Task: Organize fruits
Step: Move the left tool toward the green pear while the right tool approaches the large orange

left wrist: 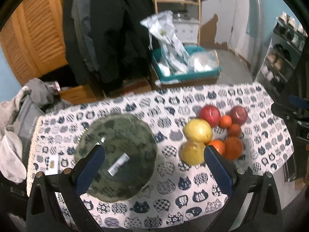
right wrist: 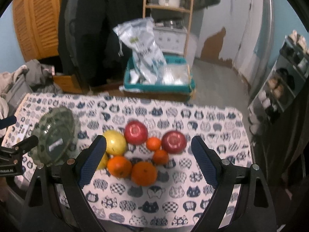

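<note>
A green glass bowl [left wrist: 117, 154] [right wrist: 56, 145] sits on the left of the cat-print tablecloth [left wrist: 173, 193] [right wrist: 173, 203]. To its right lies a cluster of fruit: two yellow apples [left wrist: 197, 131] [right wrist: 115, 142], two red apples [left wrist: 209, 115] [right wrist: 136, 132], and several oranges [left wrist: 232, 147] [right wrist: 143, 173]. My left gripper [left wrist: 154, 166] is open above the table, one finger over the bowl, the other beside the yellow apples. My right gripper [right wrist: 148, 160] is open, hovering over the fruit cluster. Neither holds anything.
Behind the table are a teal bin [left wrist: 185, 67] [right wrist: 160, 77] with plastic bags, dark coats [left wrist: 115, 29], a wooden shelf [right wrist: 168, 9] and a shoe rack [right wrist: 280, 81] at right. Clothes [left wrist: 19, 116] pile at the left edge.
</note>
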